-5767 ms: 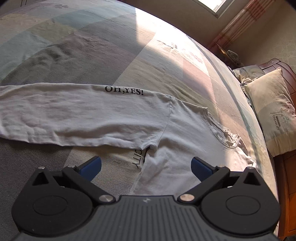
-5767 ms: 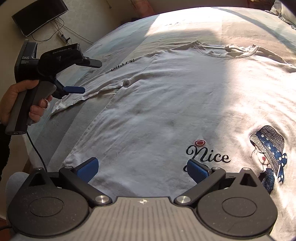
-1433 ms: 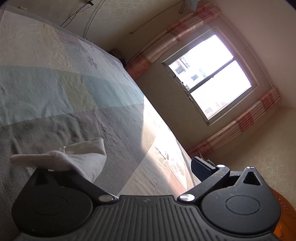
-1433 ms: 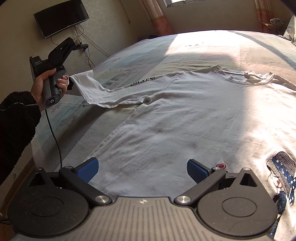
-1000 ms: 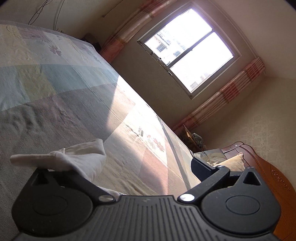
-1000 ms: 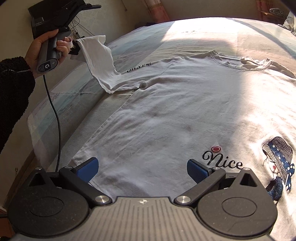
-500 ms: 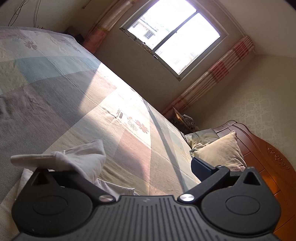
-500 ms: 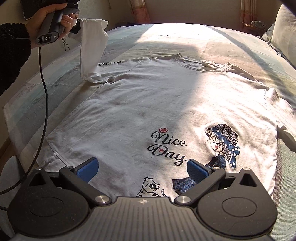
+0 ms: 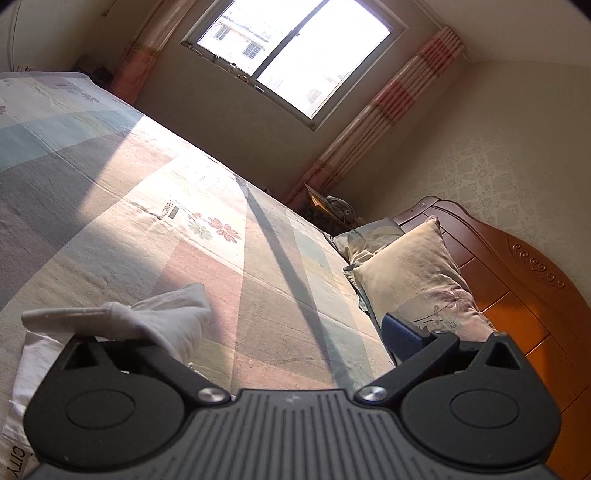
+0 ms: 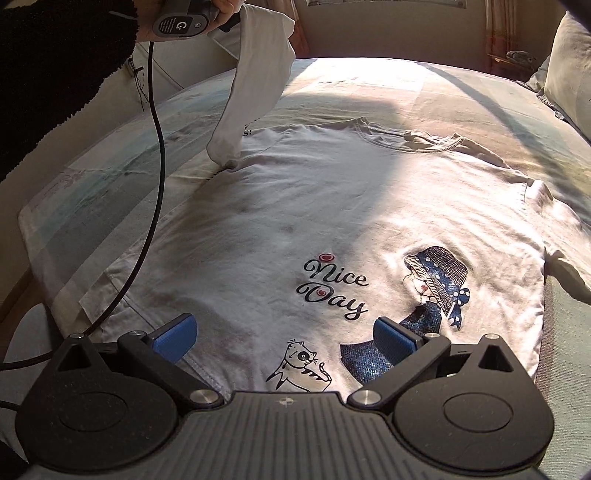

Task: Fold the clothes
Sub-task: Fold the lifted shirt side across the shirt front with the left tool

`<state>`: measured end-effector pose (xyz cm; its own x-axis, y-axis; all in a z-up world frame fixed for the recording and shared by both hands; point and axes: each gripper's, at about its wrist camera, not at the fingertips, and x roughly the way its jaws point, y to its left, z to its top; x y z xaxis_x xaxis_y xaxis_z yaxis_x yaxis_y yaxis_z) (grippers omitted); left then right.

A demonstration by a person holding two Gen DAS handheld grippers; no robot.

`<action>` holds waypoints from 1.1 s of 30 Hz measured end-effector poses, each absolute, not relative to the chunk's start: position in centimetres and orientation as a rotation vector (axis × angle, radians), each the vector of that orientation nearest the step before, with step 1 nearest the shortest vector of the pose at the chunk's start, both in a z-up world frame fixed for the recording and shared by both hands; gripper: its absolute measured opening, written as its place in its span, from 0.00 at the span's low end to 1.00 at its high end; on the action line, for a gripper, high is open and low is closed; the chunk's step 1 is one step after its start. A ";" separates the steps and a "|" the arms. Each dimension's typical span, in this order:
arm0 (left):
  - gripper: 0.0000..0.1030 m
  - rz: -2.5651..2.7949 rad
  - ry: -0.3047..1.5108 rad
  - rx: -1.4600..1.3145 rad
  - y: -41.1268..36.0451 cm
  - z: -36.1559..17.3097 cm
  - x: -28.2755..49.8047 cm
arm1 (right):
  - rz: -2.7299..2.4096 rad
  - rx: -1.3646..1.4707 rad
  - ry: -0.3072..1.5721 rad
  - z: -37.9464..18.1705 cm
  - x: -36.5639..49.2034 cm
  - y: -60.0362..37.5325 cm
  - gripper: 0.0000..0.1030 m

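Since 0.5 s ago the left gripper (image 10: 225, 14) has carried the sleeve (image 10: 255, 85) higher and further over the shirt (image 10: 332, 221) | left gripper: clamped on the sleeve cuff, held up in a hand (image 10: 221, 9) | right gripper (image 10: 284, 338): jaws spread, holding nothing, above the hem | shirt: flat, print up, on the bed (image 10: 461, 96) | pillow (image 9: 413, 280) at the headboard

sleeve (image 9: 122, 317) hides left tool's finger — grip unseen
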<state>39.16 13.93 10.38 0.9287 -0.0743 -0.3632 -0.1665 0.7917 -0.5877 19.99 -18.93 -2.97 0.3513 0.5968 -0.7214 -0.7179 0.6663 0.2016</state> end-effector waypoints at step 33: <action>0.99 -0.151 0.706 -0.404 2.0 5.4 46.7 | 0.862 -0.147 0.854 -2.8 19.8 -19.5 1.00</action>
